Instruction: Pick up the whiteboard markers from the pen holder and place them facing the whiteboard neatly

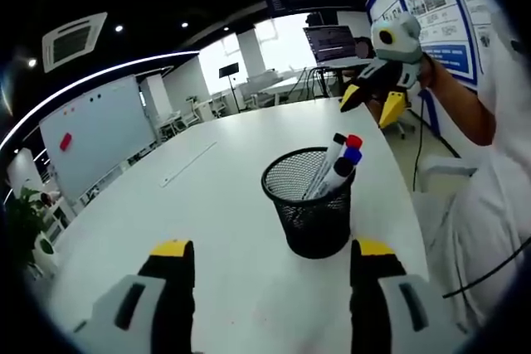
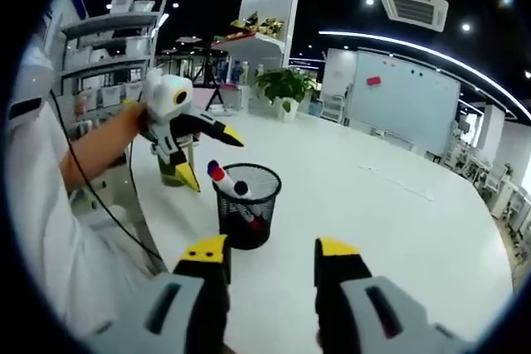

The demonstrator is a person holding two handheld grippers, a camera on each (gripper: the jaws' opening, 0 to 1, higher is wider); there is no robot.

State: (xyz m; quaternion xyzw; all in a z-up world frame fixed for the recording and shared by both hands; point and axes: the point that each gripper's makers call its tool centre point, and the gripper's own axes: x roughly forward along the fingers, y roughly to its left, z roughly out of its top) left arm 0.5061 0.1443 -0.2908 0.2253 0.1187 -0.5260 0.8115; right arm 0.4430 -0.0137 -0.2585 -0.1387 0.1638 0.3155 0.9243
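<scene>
The markers (image 1: 338, 165) stand together in the black mesh pen holder (image 1: 309, 209), which sits on the white surface (image 1: 207, 205); none has been lifted, so the task is judged to be at its opening approach step. The left gripper (image 1: 270, 254) is held low and near the holder, jaws wide apart and empty. The right gripper (image 2: 270, 253) faces the holder (seen from the opposite side), jaws likewise spread and holding nothing. The whiteboard (image 1: 95, 134) stands far off beyond the surface. The next move calls for lowering one pair of jaws over a single marker cap and closing on it.
</scene>
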